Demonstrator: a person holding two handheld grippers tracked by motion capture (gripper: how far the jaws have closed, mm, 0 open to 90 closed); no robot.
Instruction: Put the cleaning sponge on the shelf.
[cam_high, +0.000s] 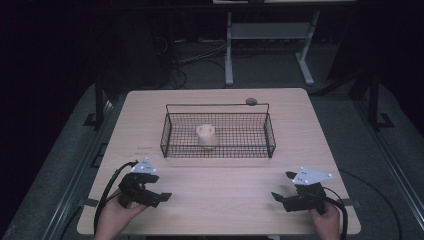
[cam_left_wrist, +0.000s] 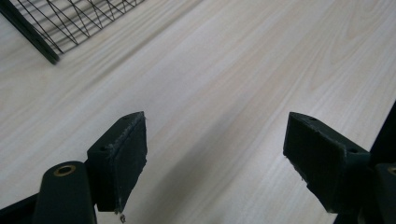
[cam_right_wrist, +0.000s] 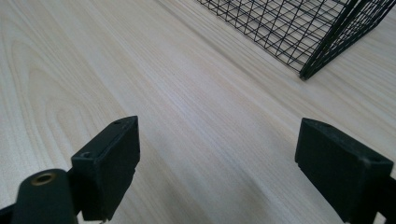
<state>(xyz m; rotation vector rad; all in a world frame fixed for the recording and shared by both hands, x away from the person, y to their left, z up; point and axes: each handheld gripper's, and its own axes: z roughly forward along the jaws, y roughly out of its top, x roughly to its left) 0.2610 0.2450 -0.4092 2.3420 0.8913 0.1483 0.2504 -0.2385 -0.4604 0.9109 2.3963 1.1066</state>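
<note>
High view shows the pale cup-like object (cam_high: 207, 135) standing inside the wire basket (cam_high: 217, 149), near its middle, while the left claw (cam_high: 160, 191) and right claw (cam_high: 283, 191) sit on the near side of the basket over the bare tabletop (cam_high: 220, 195), both with jaws spread apart and holding nothing. A reach over the basket's near wall could catch a jaw on the wire rim and drag the basket, and a squeeze too high on the light object could likely tip it over.

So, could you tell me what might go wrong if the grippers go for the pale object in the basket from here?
The pale object sits inside the wire basket, so a jaw could catch the basket's wall or top wire on the way in. The basket looks light; a bump may slide it. Both the left gripper and right gripper are open and empty, well short of it.
</note>
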